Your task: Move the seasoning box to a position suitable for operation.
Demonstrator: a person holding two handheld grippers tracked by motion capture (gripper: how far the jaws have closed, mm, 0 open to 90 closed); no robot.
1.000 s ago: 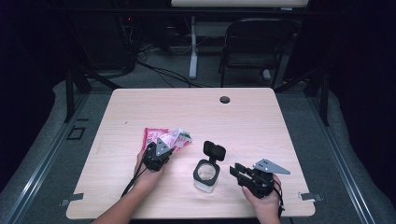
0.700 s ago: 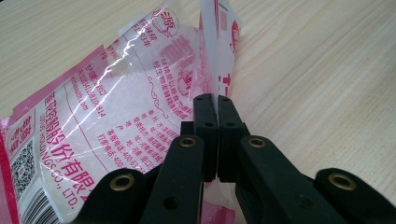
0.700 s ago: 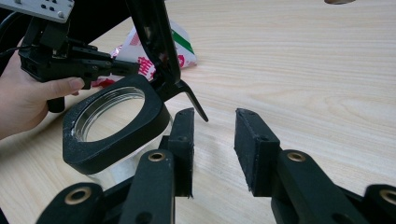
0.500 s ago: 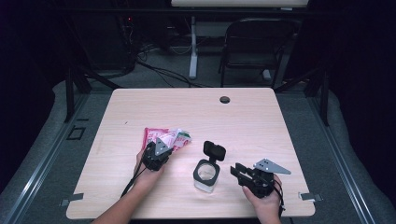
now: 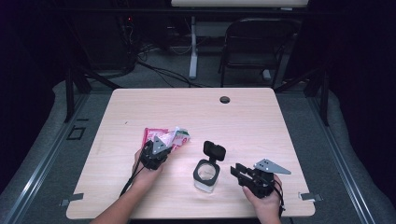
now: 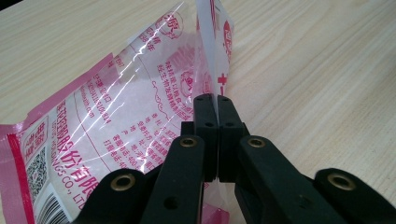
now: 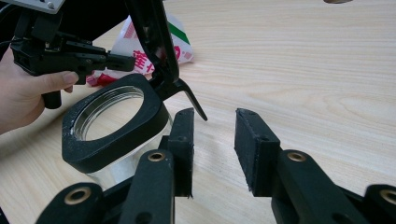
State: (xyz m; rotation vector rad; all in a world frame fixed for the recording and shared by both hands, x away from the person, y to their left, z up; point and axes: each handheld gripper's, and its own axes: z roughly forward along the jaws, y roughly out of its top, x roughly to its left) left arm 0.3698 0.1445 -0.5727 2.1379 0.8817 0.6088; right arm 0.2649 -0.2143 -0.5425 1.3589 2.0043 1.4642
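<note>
A clear packet with pink print (image 6: 116, 116) lies on the wooden table (image 5: 261, 126), its near edge lifted. My left gripper (image 6: 217, 100) is shut on that edge, pinching the film flat between its pads. In the high view the left gripper (image 5: 162, 146) sits at the packet (image 5: 163, 135) left of centre. A glass jar with a black rim (image 5: 206, 173) stands near the front, its hinged black lid (image 5: 214, 150) flipped up. My right gripper (image 7: 214, 126) stands open just right of the jar (image 7: 112, 126), nothing between its pads, and its left pad is close to the glass.
A round dark cable hole (image 5: 224, 99) sits near the table's far edge. A folding chair (image 5: 254, 46) and a desk leg with cables stand on the floor beyond. The front table edge is close under both hands.
</note>
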